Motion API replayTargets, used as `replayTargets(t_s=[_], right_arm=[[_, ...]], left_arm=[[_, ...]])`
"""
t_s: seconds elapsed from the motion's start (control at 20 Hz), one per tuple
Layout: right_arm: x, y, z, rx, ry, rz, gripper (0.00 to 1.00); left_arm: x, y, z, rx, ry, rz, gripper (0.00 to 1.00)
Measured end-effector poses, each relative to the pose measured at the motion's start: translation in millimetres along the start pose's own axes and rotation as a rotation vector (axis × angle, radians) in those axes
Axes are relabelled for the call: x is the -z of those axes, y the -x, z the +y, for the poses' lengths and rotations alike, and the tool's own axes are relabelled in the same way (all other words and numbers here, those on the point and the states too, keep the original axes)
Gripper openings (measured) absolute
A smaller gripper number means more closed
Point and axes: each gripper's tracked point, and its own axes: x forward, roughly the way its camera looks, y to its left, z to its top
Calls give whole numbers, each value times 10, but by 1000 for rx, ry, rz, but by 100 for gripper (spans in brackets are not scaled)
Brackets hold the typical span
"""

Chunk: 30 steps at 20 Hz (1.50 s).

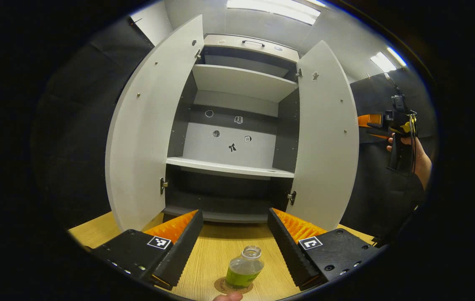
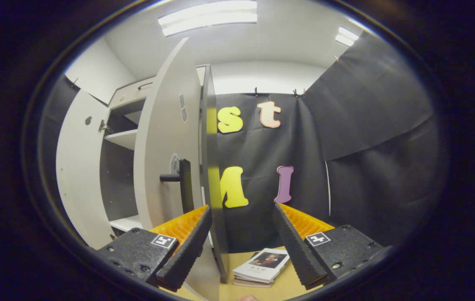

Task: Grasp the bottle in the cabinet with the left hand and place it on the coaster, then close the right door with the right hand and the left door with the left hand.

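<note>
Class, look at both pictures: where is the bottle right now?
In the left gripper view the bottle stands upright on the round coaster on the wooden table, between the open left gripper fingers, before the open cabinet.

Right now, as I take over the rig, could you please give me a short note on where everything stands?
Left hand-held gripper: open, empty, hovering over the wooden table.
Right hand-held gripper: open, empty, close beside the outer face of the right door, near its black handle.
Bottle: upright on the coaster, in front of the cabinet.
Done: bottle placed on the coaster.
Left: close the right door with the right gripper, then the left door with the left; both stand wide open.
</note>
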Motion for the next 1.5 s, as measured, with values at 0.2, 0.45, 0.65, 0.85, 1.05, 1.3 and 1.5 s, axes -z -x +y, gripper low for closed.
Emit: replayTargets(t_s=[0.2, 0.45, 0.65, 0.85, 1.05, 1.3, 1.5], right_arm=[[35, 4, 305, -59, 1, 22, 98], [94, -24, 823, -156, 31, 39, 98], [188, -195, 1186, -223, 10, 51, 98], [340, -388, 1566, -284, 35, 64, 98], [376, -389, 1684, -293, 49, 43, 98], [462, -117, 1532, -276, 42, 50, 98], [702, 282, 1088, -154, 82, 46, 99]], left_arm=[[-9, -19, 49, 3, -1, -10, 95], [-25, 15, 235, -34, -18, -9, 95], [-52, 85, 371, -73, -23, -11, 95], [-86, 138, 495, -110, -34, -9, 95], [-106, 203, 573, -139, -45, -13, 95], [-145, 220, 595, -146, -36, -14, 95], [-211, 195, 579, -139, -22, -24, 95]])
